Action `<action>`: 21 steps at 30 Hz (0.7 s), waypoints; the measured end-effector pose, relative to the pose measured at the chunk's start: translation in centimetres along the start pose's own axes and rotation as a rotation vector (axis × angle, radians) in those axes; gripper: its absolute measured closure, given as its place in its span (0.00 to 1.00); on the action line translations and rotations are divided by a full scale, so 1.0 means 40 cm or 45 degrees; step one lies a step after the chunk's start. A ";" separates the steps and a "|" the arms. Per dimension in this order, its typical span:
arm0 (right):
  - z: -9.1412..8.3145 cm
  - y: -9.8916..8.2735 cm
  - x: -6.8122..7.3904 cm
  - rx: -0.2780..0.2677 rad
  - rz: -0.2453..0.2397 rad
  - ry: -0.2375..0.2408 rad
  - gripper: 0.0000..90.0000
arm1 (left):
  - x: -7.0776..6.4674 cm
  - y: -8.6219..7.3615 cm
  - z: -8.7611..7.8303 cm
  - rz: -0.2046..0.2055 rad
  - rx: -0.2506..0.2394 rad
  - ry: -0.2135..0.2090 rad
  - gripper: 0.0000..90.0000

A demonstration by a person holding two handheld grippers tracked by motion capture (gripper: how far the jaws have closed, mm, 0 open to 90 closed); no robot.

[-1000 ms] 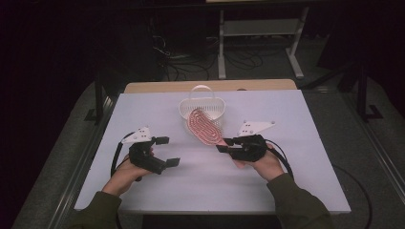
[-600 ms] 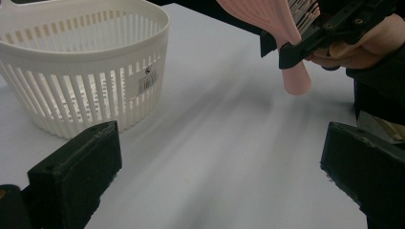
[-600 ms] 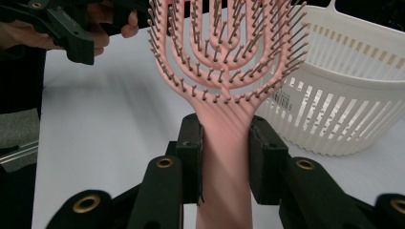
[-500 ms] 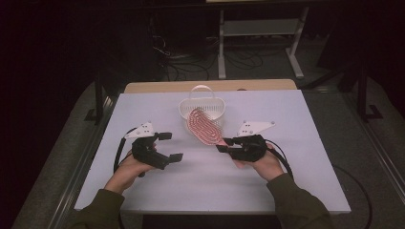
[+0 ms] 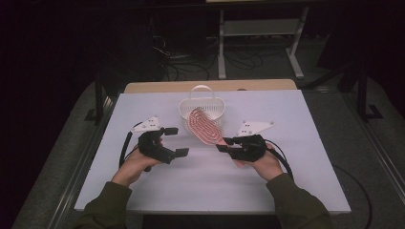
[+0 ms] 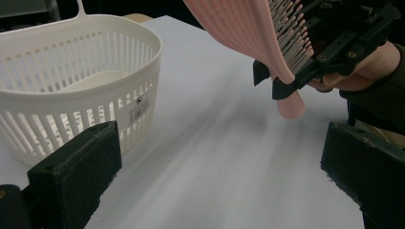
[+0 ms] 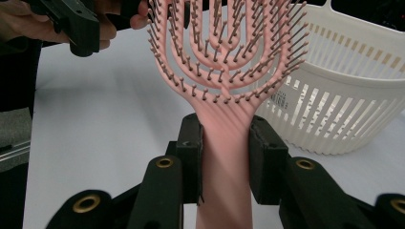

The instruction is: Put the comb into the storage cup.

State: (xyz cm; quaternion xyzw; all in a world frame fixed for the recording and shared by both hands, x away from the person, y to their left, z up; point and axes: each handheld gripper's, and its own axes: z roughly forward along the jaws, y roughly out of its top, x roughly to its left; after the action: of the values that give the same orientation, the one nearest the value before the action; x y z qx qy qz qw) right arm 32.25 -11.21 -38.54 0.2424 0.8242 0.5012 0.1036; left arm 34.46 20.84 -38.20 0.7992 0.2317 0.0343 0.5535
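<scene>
right gripper (image 5: 224, 144): being clamped on the handle of the pink hairbrush (image 5: 204, 126)
hairbrush: being held tilted, head lifted just in front of the white basket (image 5: 202, 102)
left gripper (image 5: 175, 141): being held wide apart, nothing between

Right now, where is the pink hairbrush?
The pink hairbrush is clamped by its handle in the right gripper, bristle head tilted toward the white basket just behind it.

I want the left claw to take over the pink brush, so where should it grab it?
Probably the stub of handle end poking out below the right claw, coming from the side: the brush is lifted off the table, and its head is all bristles.
</scene>
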 end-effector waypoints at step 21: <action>0.018 -0.006 0.001 -0.007 -0.001 -0.016 0.77 | -0.011 0.023 0.025 -0.023 -0.023 0.005 0.00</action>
State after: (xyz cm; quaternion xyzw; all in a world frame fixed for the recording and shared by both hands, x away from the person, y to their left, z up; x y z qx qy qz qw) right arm 32.43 -10.72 -39.08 0.2451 0.8221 0.5020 0.1096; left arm 34.67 19.53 -37.67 0.7921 0.2395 0.0329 0.5604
